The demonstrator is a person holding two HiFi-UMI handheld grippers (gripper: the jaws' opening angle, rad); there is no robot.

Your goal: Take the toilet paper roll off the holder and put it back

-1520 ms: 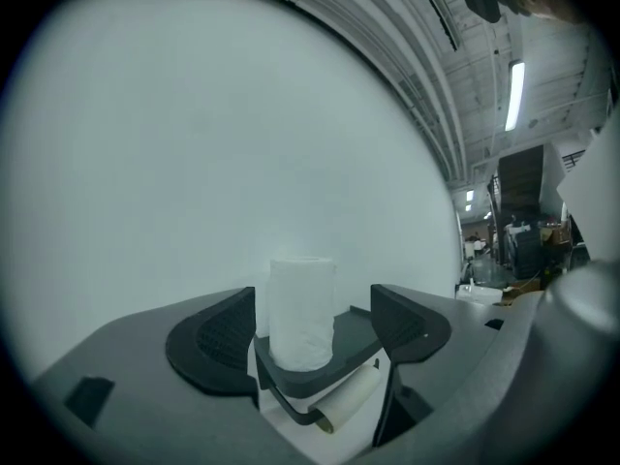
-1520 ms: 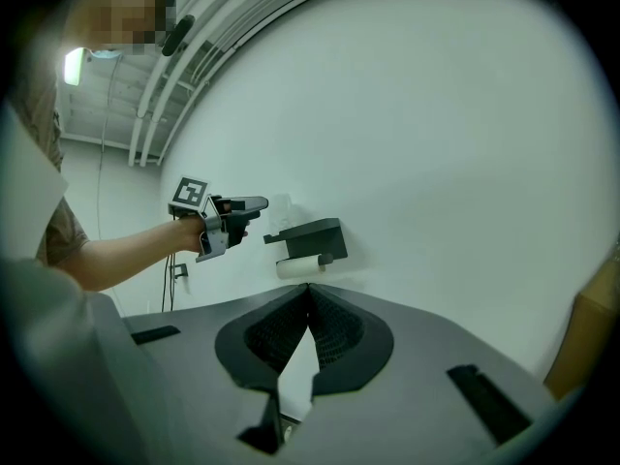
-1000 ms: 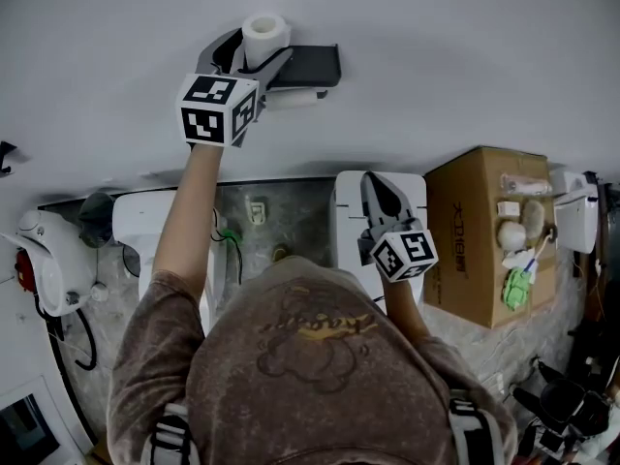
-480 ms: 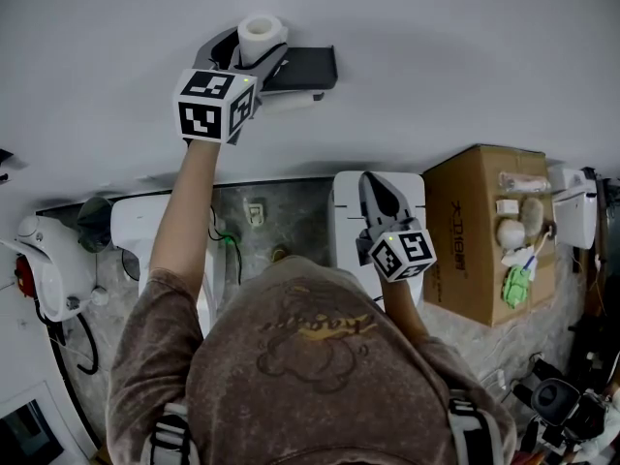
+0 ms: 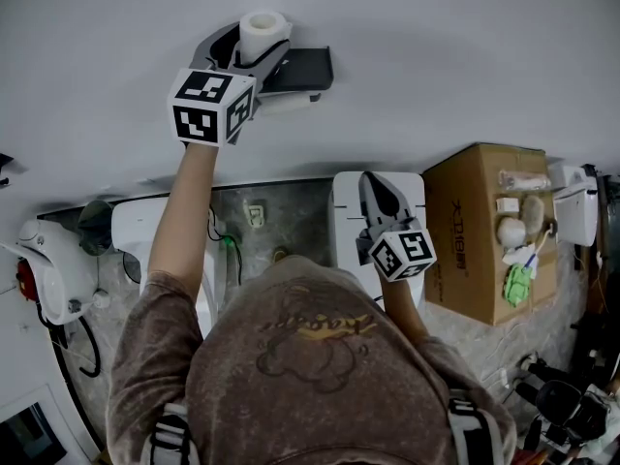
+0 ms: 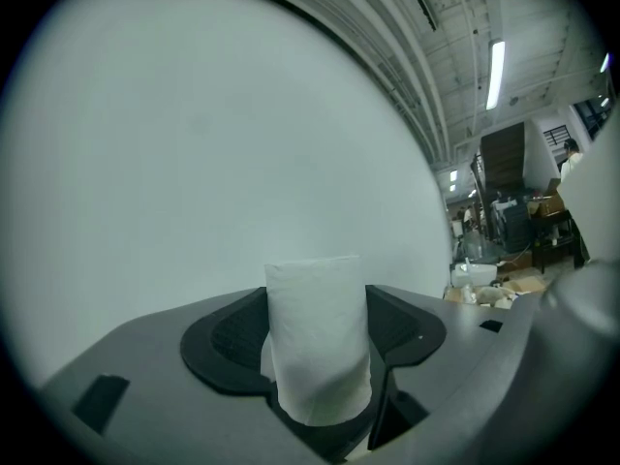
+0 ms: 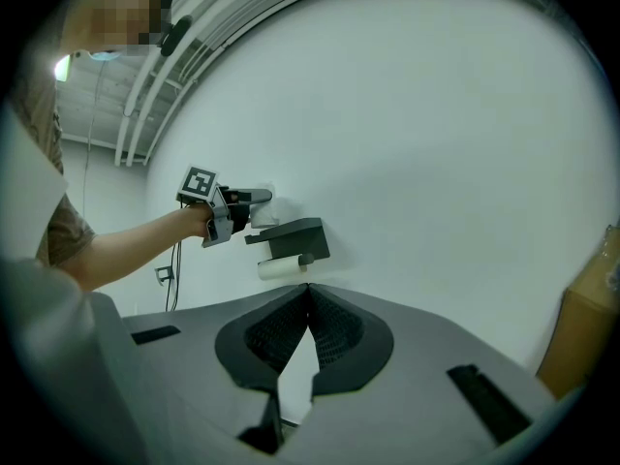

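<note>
A person's left hand-held gripper point(image 5: 254, 48), held level against a white wall point(image 5: 455, 56), grips a toilet paper roll point(image 5: 263, 29) standing upright at the left end of the dark wall-mounted holder point(image 5: 310, 66). Its jaws have just been closing, with the roll between them. The left gripper view shows the grip closest: the roll point(image 6: 318, 342) fills the gap and both pads press its sides, though its bottom end drops out of sight between the jaws and the holder does not appear there at all. The head view alone takes in both tools at once, the right hand-held gripper point(image 5: 373, 184) hanging well below and to the right, beside a cardboard box point(image 5: 480, 240). The right gripper view shows that gripper's own jaws closed tip to tip on nothing, and, side-on, a second roll point(image 7: 282, 268) hanging under the holder's shelf point(image 7: 291, 233), which from above is only a pale sliver. From that side the held roll is mostly hidden behind the left tool. White fittings low in the head view are cut off by the person's shoulders and hard to identify.
</note>
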